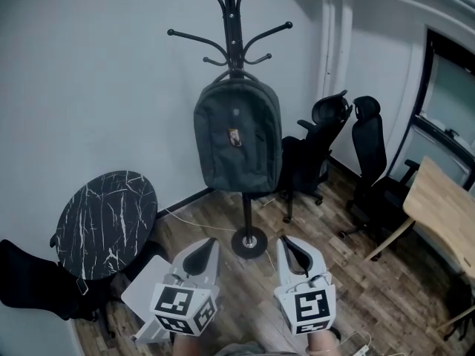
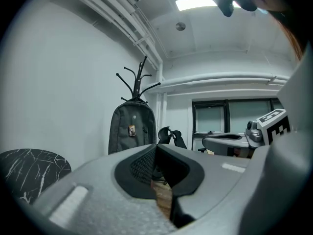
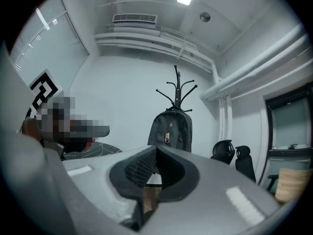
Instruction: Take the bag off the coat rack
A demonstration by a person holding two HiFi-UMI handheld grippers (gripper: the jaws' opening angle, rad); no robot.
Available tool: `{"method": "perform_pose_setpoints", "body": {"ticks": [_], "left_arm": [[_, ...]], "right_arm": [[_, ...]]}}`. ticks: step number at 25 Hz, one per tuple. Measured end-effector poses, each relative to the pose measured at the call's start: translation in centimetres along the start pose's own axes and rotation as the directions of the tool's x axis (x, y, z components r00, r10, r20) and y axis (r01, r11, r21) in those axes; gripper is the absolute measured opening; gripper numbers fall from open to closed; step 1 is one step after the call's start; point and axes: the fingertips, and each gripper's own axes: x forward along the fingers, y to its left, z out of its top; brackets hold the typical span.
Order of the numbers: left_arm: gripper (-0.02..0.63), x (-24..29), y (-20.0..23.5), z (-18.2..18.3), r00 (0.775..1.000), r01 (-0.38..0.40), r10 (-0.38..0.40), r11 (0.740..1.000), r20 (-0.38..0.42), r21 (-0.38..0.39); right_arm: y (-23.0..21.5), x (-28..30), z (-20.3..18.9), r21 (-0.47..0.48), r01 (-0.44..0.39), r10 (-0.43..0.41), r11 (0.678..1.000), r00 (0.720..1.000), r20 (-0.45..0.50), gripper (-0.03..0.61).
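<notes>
**Task object.** The bag (image 1: 237,136) hangs on the coat rack (image 1: 231,28). Its top loop is caught at the lower hooks and its dark body covers the middle of the pole. The front panel, which carries a small light patch, faces the person. The bottom edge of the bag hangs clear of the floor, above the round base (image 1: 249,242) of the coat rack.

**Grippers.**
- The left gripper (image 1: 202,254) sits on the person's side of the coat rack, just left of the base. Its jaws are closed tip to tip with nothing between them.
- The right gripper (image 1: 294,252) sits on the same side, just right of the base. Its jaws are also pressed together and empty.
- Both grippers point level toward the coat rack. They are well apart from the bag, and neither touches the bag or the coat rack.

**Surroundings.**
- A round black marble-pattern table (image 1: 107,221) stands to the left of the coat rack, against the wall.
- Two black office chairs (image 1: 320,148) stand to the right of the coat rack.
- A light wooden desk (image 1: 441,206) stands farther right of the coat rack, beyond the chairs.
- The coat rack stands on a wood-plank floor (image 1: 334,280).
</notes>
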Motion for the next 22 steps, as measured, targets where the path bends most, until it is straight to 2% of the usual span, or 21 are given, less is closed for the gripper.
{"method": "perform_pose_setpoints", "body": {"ticks": [4, 11, 22], "left_arm": [[0.011, 0.8, 1.2, -0.3, 0.999, 0.027, -0.027, 1.000, -0.022, -0.011], [0.012, 1.5, 3.2, -0.3, 0.999, 0.027, -0.027, 0.999, -0.018, -0.032], [0.011, 4.6, 5.2, -0.2, 0.999, 0.034, -0.035, 0.998, -0.010, -0.052]], "right_arm": [[0.3, 1.3, 0.1, 0.008, 0.022, -0.022, 1.000, 1.000, 0.004, 0.003], [1.0, 2.8, -0.3, -0.010, 0.033, -0.033, 0.999, 0.999, -0.015, 0.002], [-0.8, 6.0, -0.7, -0.028, 0.066, -0.066, 0.997, 0.998, -0.005, 0.002]]}}
